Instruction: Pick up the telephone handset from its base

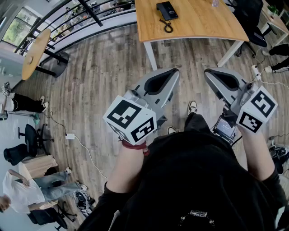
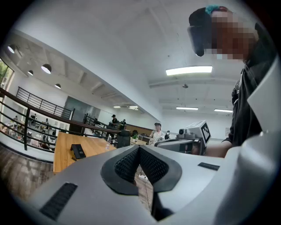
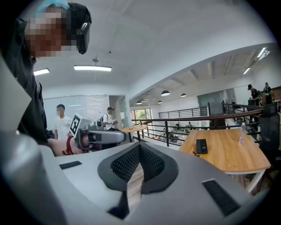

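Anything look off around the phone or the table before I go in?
Nothing stands out. The telephone lies flat on the wooden table, its cord looped at its near end, nothing spilled. The left gripper and right gripper are shut, empty and well short of the table.

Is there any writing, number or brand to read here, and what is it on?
No text is readable.
White print on the person's black top: too blurred.
Telephone: too small to show any label.
Marker cubes on the left tongs and right tongs: square patterns, no letters.
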`<state>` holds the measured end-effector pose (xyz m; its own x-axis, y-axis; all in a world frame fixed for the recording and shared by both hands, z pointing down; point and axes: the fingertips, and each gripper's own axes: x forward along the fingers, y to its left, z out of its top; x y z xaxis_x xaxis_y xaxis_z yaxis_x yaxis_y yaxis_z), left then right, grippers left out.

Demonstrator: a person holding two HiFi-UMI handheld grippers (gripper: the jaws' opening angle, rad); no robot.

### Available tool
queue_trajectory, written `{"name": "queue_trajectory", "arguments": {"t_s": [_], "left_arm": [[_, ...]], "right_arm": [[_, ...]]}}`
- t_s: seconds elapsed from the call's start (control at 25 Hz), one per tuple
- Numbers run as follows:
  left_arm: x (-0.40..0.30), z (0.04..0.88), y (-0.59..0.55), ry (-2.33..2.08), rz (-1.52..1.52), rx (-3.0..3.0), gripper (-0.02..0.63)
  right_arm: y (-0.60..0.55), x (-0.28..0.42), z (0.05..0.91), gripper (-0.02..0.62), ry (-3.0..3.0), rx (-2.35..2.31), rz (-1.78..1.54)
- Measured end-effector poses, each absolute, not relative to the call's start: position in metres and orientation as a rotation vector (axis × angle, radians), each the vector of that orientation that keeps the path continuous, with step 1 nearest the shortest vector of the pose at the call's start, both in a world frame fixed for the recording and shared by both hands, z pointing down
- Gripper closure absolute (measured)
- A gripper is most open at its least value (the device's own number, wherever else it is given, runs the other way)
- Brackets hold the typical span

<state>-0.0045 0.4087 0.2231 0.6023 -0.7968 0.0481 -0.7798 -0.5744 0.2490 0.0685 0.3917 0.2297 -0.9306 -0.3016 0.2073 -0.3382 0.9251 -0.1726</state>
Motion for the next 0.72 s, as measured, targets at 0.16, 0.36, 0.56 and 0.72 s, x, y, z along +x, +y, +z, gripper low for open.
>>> {"name": "queue_trajectory", "arguments": {"t_s": [0.16,0.36,0.56,0.72], "left_arm": [[-0.012,0.220,0.418,-1.341,-0.096,2.556,0.600],[-0.029,0.221,0.429,-1.346,-0.064,2.597,0.600],[-0.056,0.235,0.454,-1.380,-0.005,2.562,0.600],[-0.080,0.260,0.431,-1.440,-0.007,2.385,0.600]], "right_arm": [[0.391,0.065,0.227,0.580,-2.928,0.439,0.370],[0.395,0.043,0.212,0.580,-2.987,0.324,0.326],[0.386,0.044,0.210,0.580,-3.001,0.323,0.412],[0.363,0.056,0.212,0.580,-2.989,0.393,0.499]]}}
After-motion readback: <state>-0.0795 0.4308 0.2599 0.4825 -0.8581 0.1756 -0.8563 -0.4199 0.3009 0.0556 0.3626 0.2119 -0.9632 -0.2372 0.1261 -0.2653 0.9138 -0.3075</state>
